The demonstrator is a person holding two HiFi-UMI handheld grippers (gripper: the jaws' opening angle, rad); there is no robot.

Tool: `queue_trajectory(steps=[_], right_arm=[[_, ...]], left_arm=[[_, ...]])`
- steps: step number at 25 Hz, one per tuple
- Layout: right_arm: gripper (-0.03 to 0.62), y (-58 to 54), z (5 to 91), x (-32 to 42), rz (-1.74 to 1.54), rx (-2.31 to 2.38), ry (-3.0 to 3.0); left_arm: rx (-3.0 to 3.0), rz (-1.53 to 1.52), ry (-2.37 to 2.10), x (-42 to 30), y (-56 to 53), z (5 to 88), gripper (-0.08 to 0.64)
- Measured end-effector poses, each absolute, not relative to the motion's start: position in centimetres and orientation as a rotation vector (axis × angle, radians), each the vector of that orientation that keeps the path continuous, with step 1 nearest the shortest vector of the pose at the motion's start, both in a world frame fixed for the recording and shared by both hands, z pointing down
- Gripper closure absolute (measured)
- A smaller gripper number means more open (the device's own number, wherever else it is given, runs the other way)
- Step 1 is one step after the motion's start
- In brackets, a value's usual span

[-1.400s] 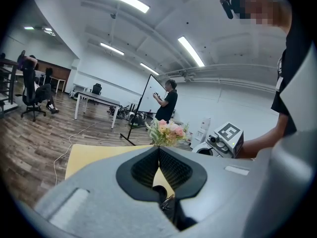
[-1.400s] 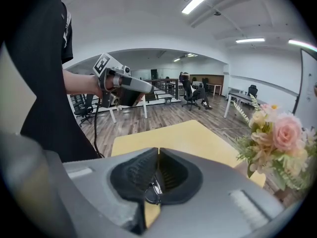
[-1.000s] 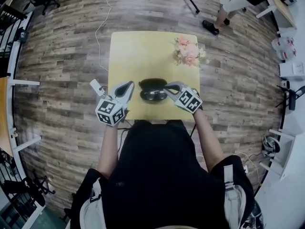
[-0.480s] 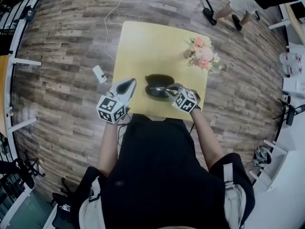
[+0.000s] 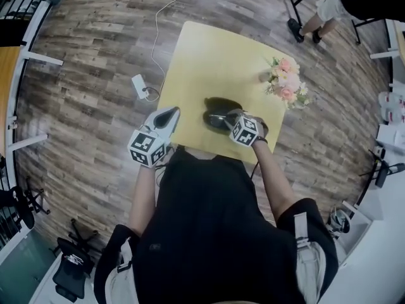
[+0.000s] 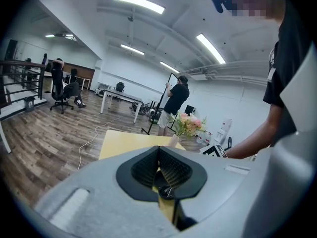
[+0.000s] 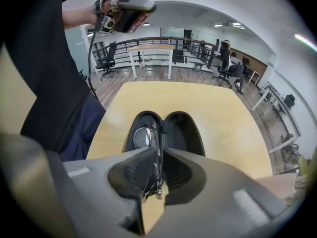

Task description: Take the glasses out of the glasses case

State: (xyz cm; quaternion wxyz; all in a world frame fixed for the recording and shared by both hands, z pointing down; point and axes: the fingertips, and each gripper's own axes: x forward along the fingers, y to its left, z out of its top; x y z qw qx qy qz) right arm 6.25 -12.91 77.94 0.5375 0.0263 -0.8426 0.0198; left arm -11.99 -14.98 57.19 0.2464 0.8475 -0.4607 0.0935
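Note:
The black glasses case (image 7: 179, 129) lies open on the yellow table (image 7: 208, 95), both halves facing up. Thin wire-framed glasses (image 7: 140, 137) rest in its left half, and part of the frame runs back between my jaws. My right gripper (image 7: 157, 155) is shut on that wire frame just in front of the case. In the head view the case (image 5: 221, 106) sits near the table's front edge, with the right gripper (image 5: 229, 118) at its near right side. The left gripper (image 5: 169, 114) hovers by the table's left edge, away from the case. It (image 6: 159, 153) is shut and holds nothing.
A vase of pink flowers (image 5: 288, 84) stands at the table's back right. A white power strip (image 5: 140, 86) with its cable lies on the wood floor to the left. A person (image 5: 319, 11) stands beyond the table. My own body is close against the table's front edge.
The head view has swung, so the table sits more to the right. The left gripper has drawn away from the case. The right gripper has stayed at the case.

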Motion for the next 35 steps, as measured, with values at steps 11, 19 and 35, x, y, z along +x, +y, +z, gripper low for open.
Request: queue_trajectory(steps=[11,19,35], right_arm=[[0.569,-13.0,80.6,5.8,0.052,-0.013,-1.931],[0.572,-13.2,79.5,5.6,0.030,-0.011,-1.923],[0.574,-14.0,74.5,6.2,0.150,0.239,-2.072]], left_arm=[[2.243,0.265,-1.331,-15.1,-13.4,57.7,0.549],[2.263,0.239,-1.345,-14.9,-13.5,56.8,0.549],[2.375,0.226,-1.231,-12.0,-14.2,55.4,0.549]])
